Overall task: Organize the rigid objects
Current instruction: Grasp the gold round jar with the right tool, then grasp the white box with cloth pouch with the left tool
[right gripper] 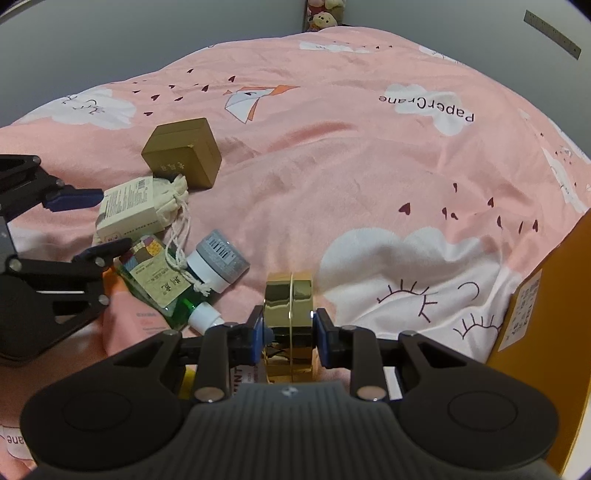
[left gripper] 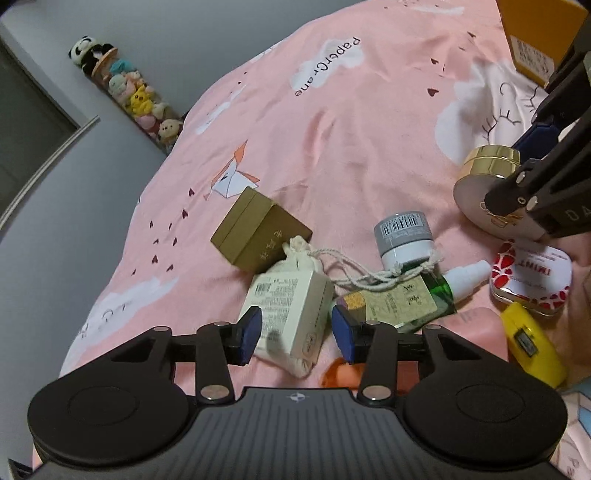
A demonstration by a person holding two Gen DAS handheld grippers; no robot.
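Home bedroom. A bed (left gripper: pixel 369 110) fills both views, covered by a pink duvet cover printed with white clouds, small dark hearts, origami cranes and the words "PaperCrane". Plain grey walls (left gripper: pixel 166 29) behind it. In the corner past the bed, a tall clear tube of small plush toys (left gripper: pixel 138 99), a panda plush (left gripper: pixel 83 53) on top. Personal-care items lie loose on the bedding: a grey-capped cosmetic jar (left gripper: pixel 404 236), a green spray bottle (left gripper: pixel 439 291), a drawstring pouch (left gripper: pixel 295 258).

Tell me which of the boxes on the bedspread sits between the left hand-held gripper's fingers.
The cream printed box, between the left hand-held gripper's open pads. The olive-gold box lies farther off, beyond the drawstring pouch.
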